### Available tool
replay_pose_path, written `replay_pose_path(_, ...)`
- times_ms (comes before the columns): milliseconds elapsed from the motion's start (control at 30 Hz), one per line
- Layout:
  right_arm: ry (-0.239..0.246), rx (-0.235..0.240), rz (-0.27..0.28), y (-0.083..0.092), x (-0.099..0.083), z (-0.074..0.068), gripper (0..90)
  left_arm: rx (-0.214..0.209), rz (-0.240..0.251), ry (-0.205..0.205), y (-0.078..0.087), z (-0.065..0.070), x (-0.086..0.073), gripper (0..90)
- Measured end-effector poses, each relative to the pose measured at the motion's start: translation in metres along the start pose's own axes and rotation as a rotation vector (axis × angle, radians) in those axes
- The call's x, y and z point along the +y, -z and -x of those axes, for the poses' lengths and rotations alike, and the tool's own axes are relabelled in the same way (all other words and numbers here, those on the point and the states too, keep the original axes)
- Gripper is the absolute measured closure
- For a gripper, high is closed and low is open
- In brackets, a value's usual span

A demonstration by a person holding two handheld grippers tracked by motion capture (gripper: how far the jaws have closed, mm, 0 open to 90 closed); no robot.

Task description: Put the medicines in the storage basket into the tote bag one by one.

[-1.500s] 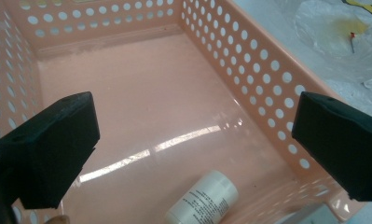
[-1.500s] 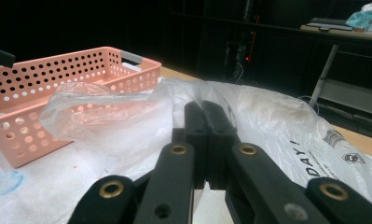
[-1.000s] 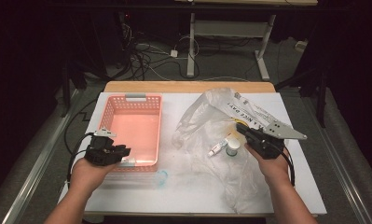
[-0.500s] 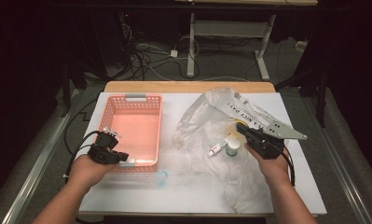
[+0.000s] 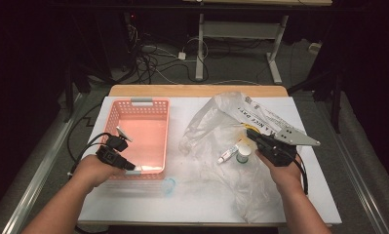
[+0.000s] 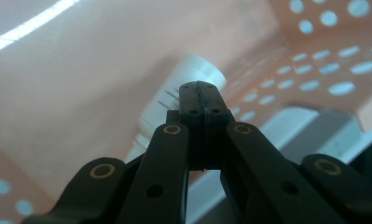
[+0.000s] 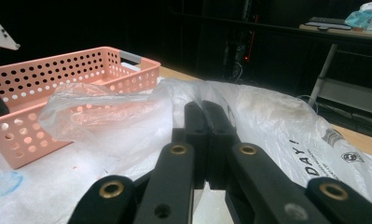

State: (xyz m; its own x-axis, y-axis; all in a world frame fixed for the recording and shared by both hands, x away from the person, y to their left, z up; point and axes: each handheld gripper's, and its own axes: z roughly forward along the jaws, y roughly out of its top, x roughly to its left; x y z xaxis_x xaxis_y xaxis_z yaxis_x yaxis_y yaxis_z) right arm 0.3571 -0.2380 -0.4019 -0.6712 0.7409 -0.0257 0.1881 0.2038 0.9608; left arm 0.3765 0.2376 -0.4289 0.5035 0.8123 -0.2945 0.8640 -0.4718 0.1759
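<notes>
My left gripper (image 5: 132,166) is shut at the near left corner of the pink basket (image 5: 115,113), pointing into it. In the left gripper view its jaws (image 6: 197,87) are pressed together with nothing between them. Just behind the tips a white ribbed cylinder (image 6: 174,109) lies on the basket floor; I cannot tell whether they touch. My right gripper (image 5: 250,132) is shut and empty over the crumpled clear plastic bag (image 5: 216,122). A white tube (image 5: 227,155) and a small white bottle (image 5: 243,153) rest on the bag just left of it. The right gripper view has its shut jaws (image 7: 204,109) above the bag (image 7: 267,121).
A small clear bluish cap (image 5: 169,185) lies on the white tabletop (image 5: 192,204) in front of the basket, also at the left edge (image 7: 2,182). The basket's perforated wall (image 7: 58,93) stands left of the bag. The bag covers most of the table's right half.
The left hand has shifted slightly at the basket's near left corner. The right hand and the items on the bag have stayed put.
</notes>
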Motion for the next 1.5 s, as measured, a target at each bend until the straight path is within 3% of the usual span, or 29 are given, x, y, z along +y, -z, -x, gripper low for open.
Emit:
replay_pose_path(67, -0.004, -0.002, 0.001, 0.0, 0.0, 0.0, 90.0, 0.04, 0.036, 0.02, 0.0, -0.003, 0.004, 88.0)
replay_pose_path(100, -0.007, -0.005, 0.002, 0.0, 0.0, 0.0, 90.0, 0.086, 0.052, 0.03, 0.0, -0.004, 0.005, 87.9)
replay_pose_path(167, -0.007, -0.003, 0.001, 0.001, 0.0, 0.001, 90.0, 0.11, 0.095, 0.022, 0.0, -0.005, 0.006, 87.9)
replay_pose_path(233, -0.003, -0.003, 0.004, 0.001, 0.0, 0.002, 90.0, 0.163, 0.145, 0.01, 0.003, -0.002, 0.005, 87.9)
replay_pose_path(333, -0.008, -0.004, -0.001, 0.0, -0.001, 0.002, 90.0, 0.193, 0.185, 0.002, 0.006, 0.0, 0.002, 87.8)
replay_pose_path(567, 0.0, 0.001, -0.001, 0.0, 0.0, 0.0, 90.0, 0.182, 0.227, -0.001, 0.01, -0.002, 0.001, 82.8)
replay_pose_path(633, -0.007, -0.001, 0.001, 0.0, 0.0, 0.0, 90.0, 0.147, 0.218, -0.026, 0.009, -0.002, 0.003, 74.1)
replay_pose_path(667, -0.006, -0.004, 0.001, 0.0, 0.0, 0.0, 90.0, 0.116, 0.197, -0.03, 0.008, -0.003, 0.004, 66.1)
replay_pose_path(700, -0.005, -0.003, 0.0, 0.0, -0.001, 0.001, 90.0, 0.091, 0.167, -0.035, 0.006, -0.003, 0.006, 52.2)
replay_pose_path(800, -0.006, -0.001, -0.004, -0.001, -0.001, 0.001, 90.0, 0.101, 0.081, -0.04, -0.001, -0.005, 0.011, 46.7)
replay_pose_path(900, -0.002, 0.0, -0.003, -0.001, -0.001, 0.0, 90.0, 0.112, -0.001, -0.039, -0.009, -0.007, 0.016, 46.8)
replay_pose_path(1033, -0.005, -0.003, 0.0, 0.0, -0.001, 0.001, 90.0, 0.123, -0.039, -0.028, -0.013, -0.008, 0.021, 47.4)
replay_pose_path(1500, -0.003, -0.003, -0.003, -0.001, -0.002, 0.0, 90.0, 0.143, -0.056, 0.032, -0.018, -0.02, 0.042, 53.6)
